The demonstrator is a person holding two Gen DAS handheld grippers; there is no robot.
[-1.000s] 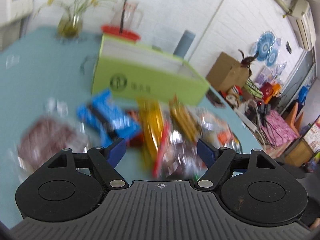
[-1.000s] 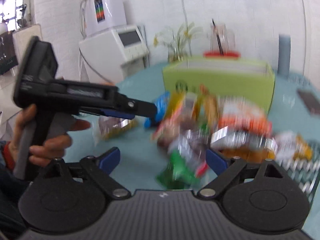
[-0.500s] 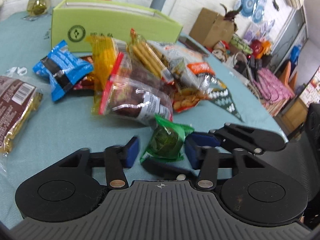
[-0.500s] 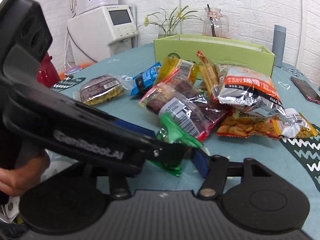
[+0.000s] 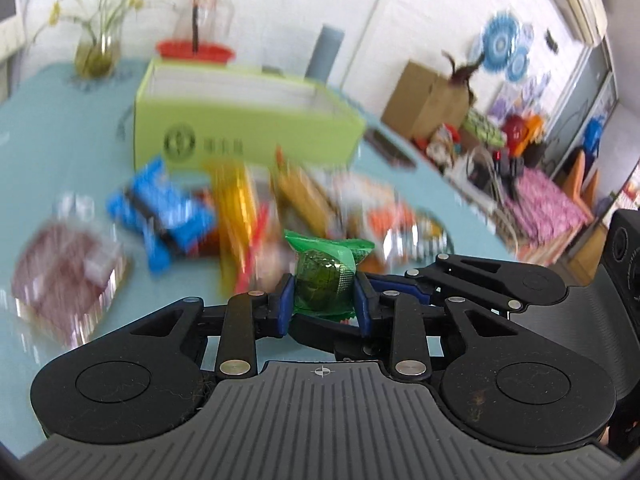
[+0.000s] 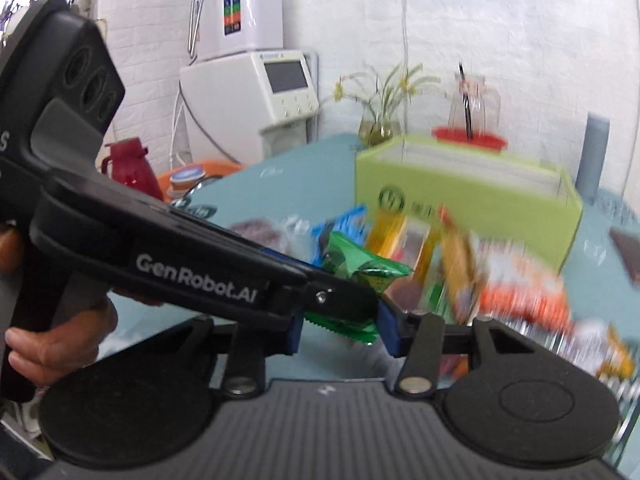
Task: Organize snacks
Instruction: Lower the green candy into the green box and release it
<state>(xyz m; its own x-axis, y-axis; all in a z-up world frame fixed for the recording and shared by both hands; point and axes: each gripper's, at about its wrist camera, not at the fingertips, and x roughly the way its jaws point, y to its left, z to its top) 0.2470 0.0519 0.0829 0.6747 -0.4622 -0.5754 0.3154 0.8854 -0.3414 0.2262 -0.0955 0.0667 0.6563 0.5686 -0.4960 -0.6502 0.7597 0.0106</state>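
**A:** The left claw (image 5: 323, 306) is clamping the green packet (image 5: 325, 276). Its jaws have just been closing, and both blue pads are now pressing on the wrapper's sides.

**B:** The right claw (image 6: 343, 334) is crowding in too. Its jaws have also just been closing, and they are sitting shut around the packet's lower edge. The left claw's fingertip is wedged into the same gap, though one pad is hiding behind it.

**A:** So the packet is hanging between both claws, clear of the teal table (image 5: 60, 128). A hand (image 6: 56, 340) is wrapping the left claw's grip.

**B:** The lime-green box (image 5: 248, 136) is waiting beyond the claws, past the snack pile (image 5: 240, 208). Its top is standing open and showing white inner walls, but whatever is lying inside is staying out of sight.

**A:** Nothing from the pile is poking over its rim. A blue packet (image 5: 160, 216) is lying ahead and to the left of the left claw, short of the box, and a brown one (image 5: 64, 276) is lying further left.

**B:** Behind the box, a glass pitcher (image 5: 204, 12) is standing on a red tray (image 5: 196, 49) with a dark stick leaning in it.

**A:** Left of that, a glass vase (image 5: 98, 50) is holding green stems with yellow flowers. Everything past the claws is smearing badly.
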